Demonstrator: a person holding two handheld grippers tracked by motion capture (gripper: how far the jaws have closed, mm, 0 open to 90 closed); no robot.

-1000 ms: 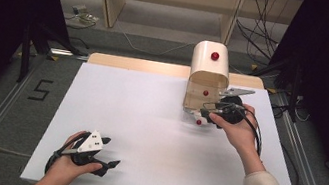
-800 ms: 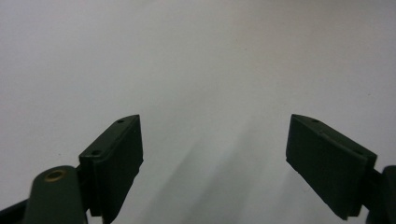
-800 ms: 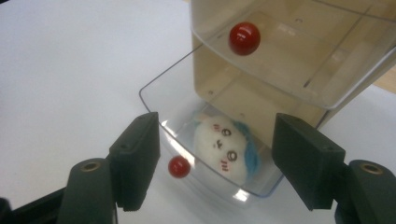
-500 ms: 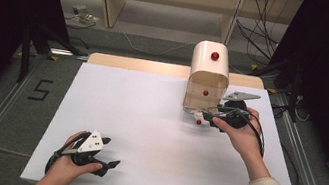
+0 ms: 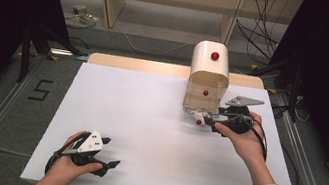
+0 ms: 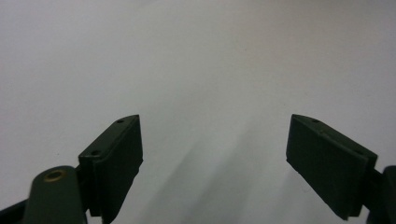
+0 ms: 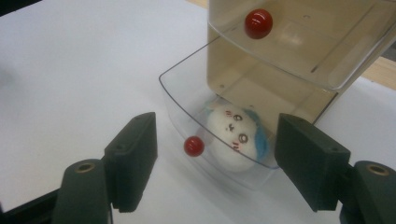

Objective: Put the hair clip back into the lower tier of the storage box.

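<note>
A cream drawer cabinet (image 5: 209, 77) with clear drawers and red knobs stands at the back right of the white table (image 5: 138, 118). Its bottom drawer (image 7: 210, 135) is pulled out, with its red knob (image 7: 193, 146) at the front. Inside lies a white plush toy with a face and blue trim (image 7: 236, 134). My right gripper (image 7: 215, 158) is open just in front of that drawer, its jaws either side of the knob and apart from it. The upper drawer (image 7: 299, 42) is pushed in. My left gripper (image 5: 103, 156) rests open on the table at the front left, holding nothing.
A wooden board edge (image 5: 156, 67) runs along the back of the table. Shelving legs and cables (image 5: 258, 37) lie on the floor behind. A "5" mark (image 5: 41, 89) is on the floor at left.
The right gripper has drawn back toward the person a little, and the bottom drawer now stands pulled out. The left gripper has stayed put.
</note>
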